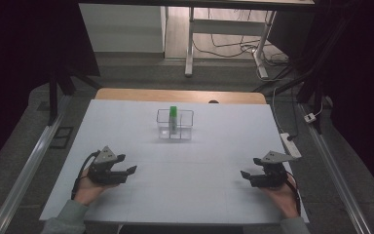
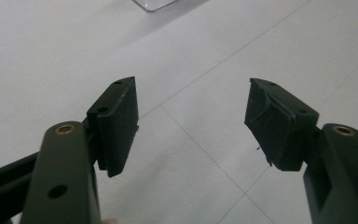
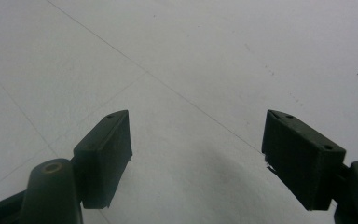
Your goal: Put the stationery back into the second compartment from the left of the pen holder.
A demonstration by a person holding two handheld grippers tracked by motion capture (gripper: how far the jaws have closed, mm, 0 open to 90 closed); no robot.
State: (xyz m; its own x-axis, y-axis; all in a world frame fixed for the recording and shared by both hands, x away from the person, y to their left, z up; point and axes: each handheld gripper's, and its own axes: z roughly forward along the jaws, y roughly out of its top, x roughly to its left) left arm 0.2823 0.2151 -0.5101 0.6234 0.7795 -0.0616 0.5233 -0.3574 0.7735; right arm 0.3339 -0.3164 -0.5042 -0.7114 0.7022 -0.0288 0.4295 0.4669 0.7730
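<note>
Green at the cap and pale below, 1 small tube (image 1: pixel 174 118) stands upright inside 1 clear plastic rack (image 1: pixel 175 124), in a middle compartment as far as the high view lets me tell. The rack sits on the white table (image 1: pixel 185 195) well ahead of both grippers, roughly midway between them and toward the table's far edge; a corner of it shows at the top of the left gripper view (image 2: pixel 154 4).

2 grippers are in hand, 1 per hand. The left gripper (image 1: pixel 128 164) rests low near the table's near left part, jaws spread wide with bare tabletop between them, nothing held. The right gripper (image 1: pixel 251 167) sits near the right edge, jaws likewise wide apart and holding nothing; its own view shows plain white surface between the pads (image 3: pixel 103 156).

Between the grippers and the rack lies open white surface crossed by thin seam lines. Beyond the right gripper, just off the table's right edge, lies 1 white power strip (image 1: pixel 290 145). A wooden strip (image 1: pixel 180 95) borders the far edge.
</note>
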